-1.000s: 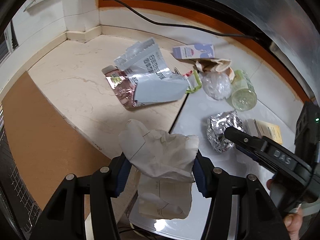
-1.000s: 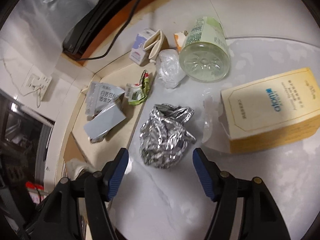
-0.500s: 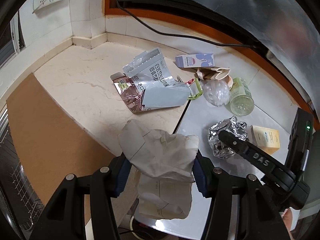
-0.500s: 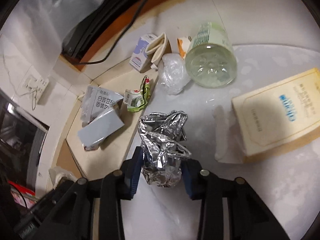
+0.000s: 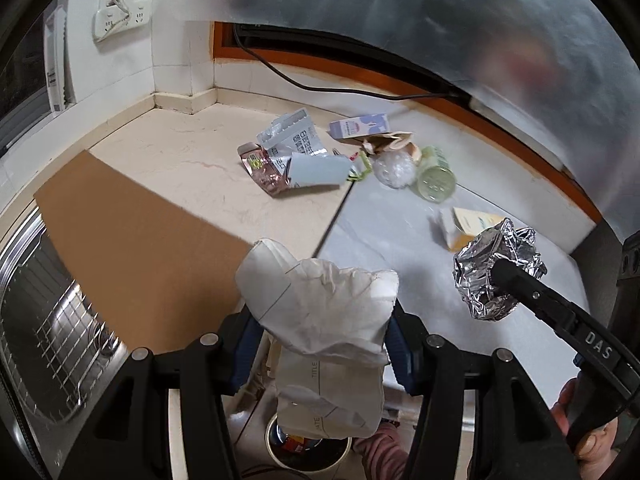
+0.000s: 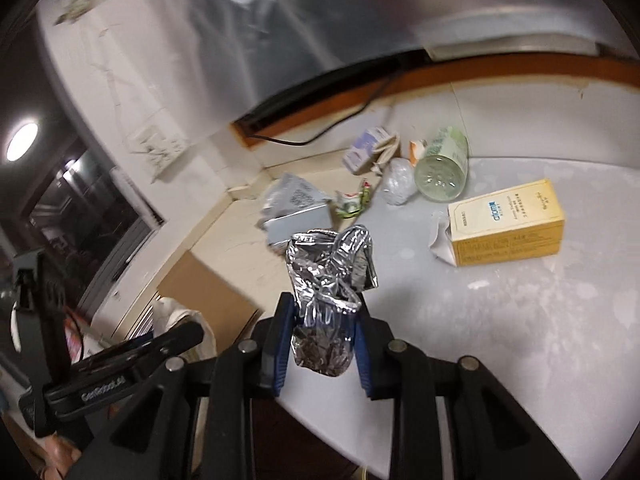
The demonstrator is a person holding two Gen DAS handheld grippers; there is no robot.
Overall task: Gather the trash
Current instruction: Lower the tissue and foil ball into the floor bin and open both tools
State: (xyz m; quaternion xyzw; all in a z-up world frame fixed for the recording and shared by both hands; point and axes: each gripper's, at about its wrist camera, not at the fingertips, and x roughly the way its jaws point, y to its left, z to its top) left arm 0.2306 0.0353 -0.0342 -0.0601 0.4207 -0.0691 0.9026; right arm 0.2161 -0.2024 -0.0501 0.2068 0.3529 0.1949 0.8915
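Observation:
My left gripper is shut on a crumpled white paper bag, held past the counter's front edge over a round bin below. My right gripper has its jaws closing on a crumpled ball of aluminium foil, the pads pressing its sides, lifted off the grey counter; the same foil ball shows at the right of the left wrist view. More trash lies at the back: a silver and pink wrapper, a small purple-white carton, a clear plastic wad, a green-labelled jar and a yellow box.
A brown board covers the counter to the left, beside a steel sink with a wire rack. A black cable runs along the back ledge. A wall socket sits at the upper left. A hand holds the right gripper's handle.
The right gripper closed on the foil ball and lifted it off the counter. Both grippers drew back from the trash pile; the left one, still holding the paper bag, came over the bin.

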